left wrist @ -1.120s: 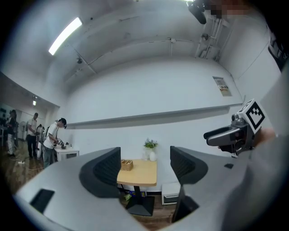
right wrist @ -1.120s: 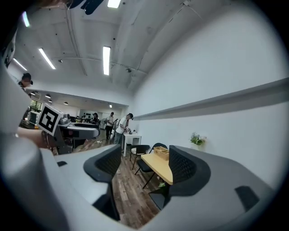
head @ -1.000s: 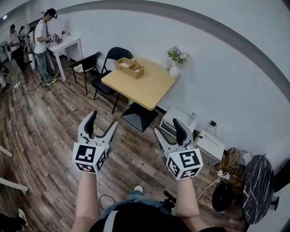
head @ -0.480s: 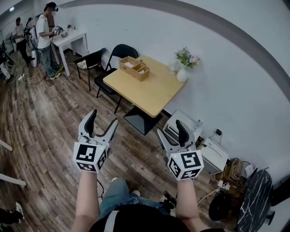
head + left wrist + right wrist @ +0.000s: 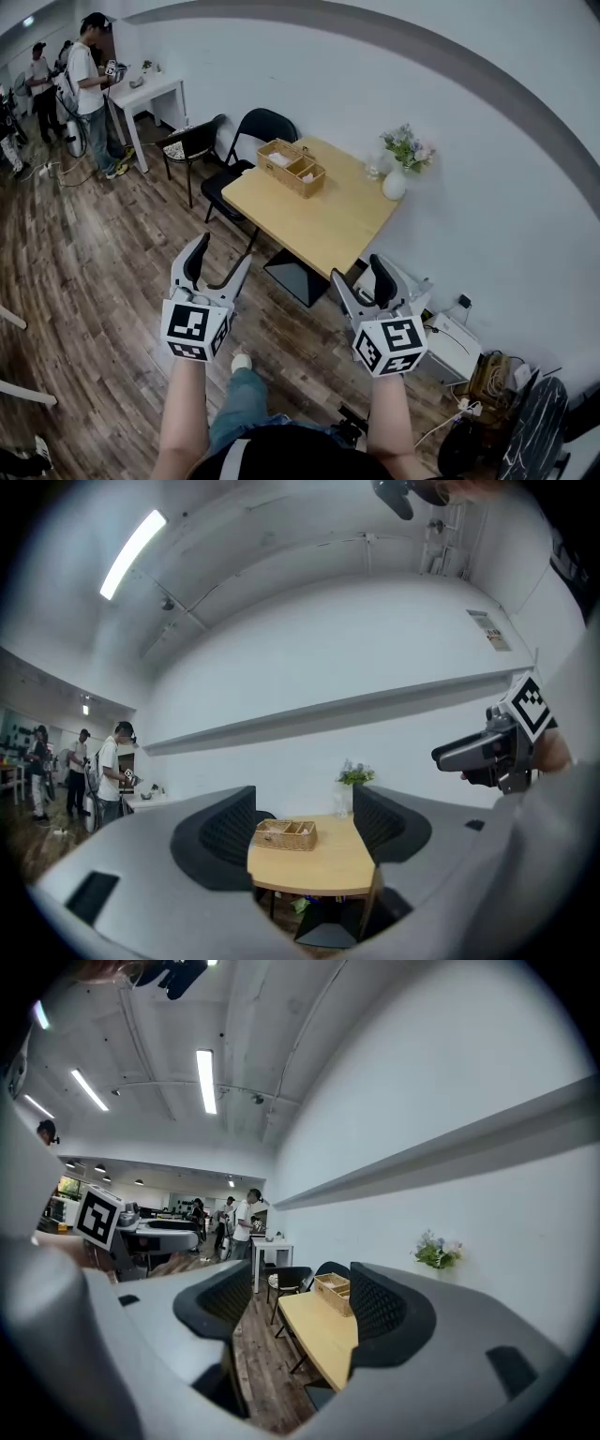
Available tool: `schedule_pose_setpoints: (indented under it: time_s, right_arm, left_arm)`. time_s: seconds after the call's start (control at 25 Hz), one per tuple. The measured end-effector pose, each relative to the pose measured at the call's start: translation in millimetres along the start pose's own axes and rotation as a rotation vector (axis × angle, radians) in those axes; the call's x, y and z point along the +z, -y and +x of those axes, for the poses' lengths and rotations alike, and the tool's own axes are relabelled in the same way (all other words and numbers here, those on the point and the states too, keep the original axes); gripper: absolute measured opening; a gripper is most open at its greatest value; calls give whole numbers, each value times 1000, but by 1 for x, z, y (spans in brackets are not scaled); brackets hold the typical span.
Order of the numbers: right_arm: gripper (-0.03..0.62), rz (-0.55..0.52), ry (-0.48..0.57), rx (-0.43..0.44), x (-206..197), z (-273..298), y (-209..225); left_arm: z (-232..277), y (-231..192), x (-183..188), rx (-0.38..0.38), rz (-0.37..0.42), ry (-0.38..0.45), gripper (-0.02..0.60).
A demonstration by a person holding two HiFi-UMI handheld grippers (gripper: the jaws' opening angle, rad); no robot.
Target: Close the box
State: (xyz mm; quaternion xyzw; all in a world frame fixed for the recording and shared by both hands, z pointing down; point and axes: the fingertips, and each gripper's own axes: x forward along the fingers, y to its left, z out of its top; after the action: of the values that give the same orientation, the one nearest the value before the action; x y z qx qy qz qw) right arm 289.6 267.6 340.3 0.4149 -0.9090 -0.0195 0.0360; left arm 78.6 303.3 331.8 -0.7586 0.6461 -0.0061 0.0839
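Plainly, the box (image 5: 296,168) is a small, oblong basket of tan woven wicker, open at the top and split by a partition into two compartments. One compartment shows something pale inside, too small to make out. It sits on the counter (image 5: 319,225) by the edge that faces the chair (image 5: 251,142), close to the far corner by the wall. From the left gripper view the box (image 5: 286,834) shows its long woven side and low, even rim.

The counter has a square top of smooth, light wood on a black pedestal with a flat base. At its other wall-side corner stands a round white vase (image 5: 395,183) holding pale flowers and green leaves. The chair is black, with a thin metal frame and a curved back, drawn up to the counter. The floor (image 5: 84,262) is brown wooden planks with a visible grain.

The left tongs (image 5: 222,255) have grey arms and black ribbed pads; the jaws stand wide apart with nothing between them, only air. The right tongs (image 5: 359,272) are the same, spread wide and empty. Both are held above the floor, well apart from the counter and the box, each with a white cube of black square markers at its back.
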Motion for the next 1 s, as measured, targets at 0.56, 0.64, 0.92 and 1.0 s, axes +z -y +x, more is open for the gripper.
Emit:
schedule_pose_setpoints:
  time_s: [0.56, 0.64, 0.92, 1.0]
  right_arm:
    - [324, -23, -62, -39, 13, 209, -3]
    - [324, -22, -62, -53, 15, 234, -4]
    - [324, -27, -77, -95, 14, 289, -5]
    - [324, -34, -77, -113, 17, 298, 0]
  left_arm:
    - [144, -168, -39, -52, -81, -32, 327]
    - [163, -187, -42, -69, -82, -32, 327]
    - [206, -230, -56, -114, -86, -39, 327]
    - [216, -238, -58, -114, -103, -34, 327]
